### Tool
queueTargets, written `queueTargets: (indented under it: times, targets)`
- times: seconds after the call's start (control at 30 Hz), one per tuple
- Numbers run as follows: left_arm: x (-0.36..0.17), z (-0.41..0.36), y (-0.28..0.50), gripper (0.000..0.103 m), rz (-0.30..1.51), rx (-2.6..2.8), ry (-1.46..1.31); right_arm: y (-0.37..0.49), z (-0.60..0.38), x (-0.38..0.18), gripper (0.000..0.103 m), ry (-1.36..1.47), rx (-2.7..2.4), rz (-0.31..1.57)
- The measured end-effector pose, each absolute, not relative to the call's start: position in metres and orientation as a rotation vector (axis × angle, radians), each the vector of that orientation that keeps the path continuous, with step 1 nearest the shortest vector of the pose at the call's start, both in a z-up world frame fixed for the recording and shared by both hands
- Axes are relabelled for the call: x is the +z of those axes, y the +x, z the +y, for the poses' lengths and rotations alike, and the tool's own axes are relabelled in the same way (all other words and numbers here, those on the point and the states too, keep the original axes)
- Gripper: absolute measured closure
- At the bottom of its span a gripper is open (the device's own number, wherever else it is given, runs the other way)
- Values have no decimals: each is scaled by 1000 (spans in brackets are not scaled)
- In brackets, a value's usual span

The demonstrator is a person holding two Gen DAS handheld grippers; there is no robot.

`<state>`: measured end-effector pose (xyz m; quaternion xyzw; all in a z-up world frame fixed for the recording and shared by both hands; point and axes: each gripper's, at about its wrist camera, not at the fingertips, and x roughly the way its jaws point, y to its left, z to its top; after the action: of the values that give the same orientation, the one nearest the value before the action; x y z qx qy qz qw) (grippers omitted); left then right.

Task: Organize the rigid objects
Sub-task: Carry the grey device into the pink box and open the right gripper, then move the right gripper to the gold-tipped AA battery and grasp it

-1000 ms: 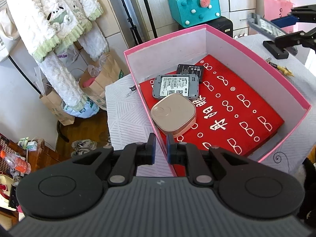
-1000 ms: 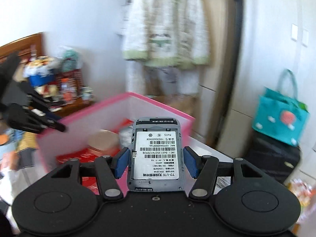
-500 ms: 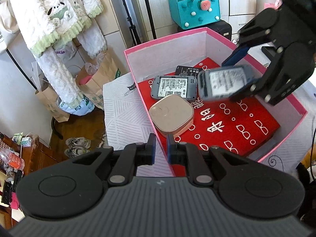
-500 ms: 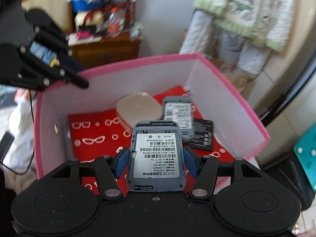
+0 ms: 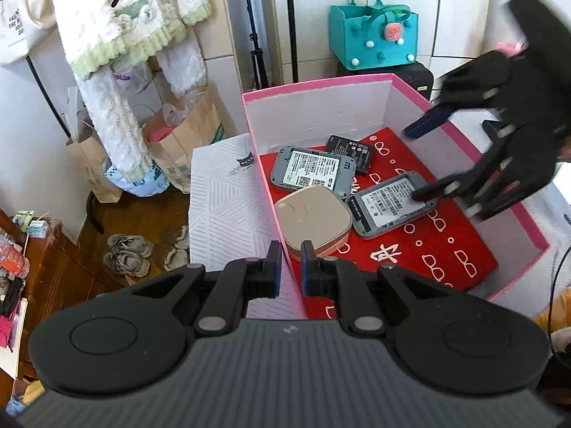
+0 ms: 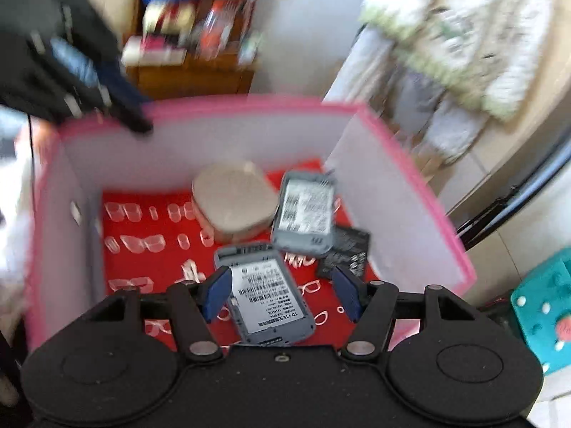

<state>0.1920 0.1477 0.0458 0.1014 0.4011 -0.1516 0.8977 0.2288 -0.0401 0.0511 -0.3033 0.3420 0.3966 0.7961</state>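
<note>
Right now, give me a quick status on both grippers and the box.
Right gripper open, gray router released onto red mat. Left gripper pinching pink box wall. Second router, beige case, battery alongside; nothing blocking.

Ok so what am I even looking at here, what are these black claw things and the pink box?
Each picture comes from a camera on a hand-held gripper, a two-finger tool a person carries, one per hand. The left hand-held gripper pinches the near wall of the pink box. In its view the right hand-held gripper reaches in from the right, jaws apart. The other picture looks along that right tool: a grey router lies on the red lining between its open fingers, apparently just released. Also in the box: a second grey router, a beige case and a black battery.
</note>
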Motion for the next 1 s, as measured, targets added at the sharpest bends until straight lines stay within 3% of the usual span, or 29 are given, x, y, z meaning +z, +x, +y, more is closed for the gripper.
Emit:
queueTargets:
  times: [0.2,0.37,0.6,0.77,1.0]
  targets:
    - [47,142,192,96,846,-256,200,182,-113,90,29,-328,738,589]
    - [45,133,190,96,819,-197,211,149,-147,73,19,-346,505,507]
    - [46,129,190,96,816,-172,231,137,-194,33,20,-58,429,635]
    - [48,125,190,96,828,-180,285,125,-203,-3,51,94,407,724]
    - [48,120,186,96,871,-213,377,115,-193,-21,62,83,308,756]
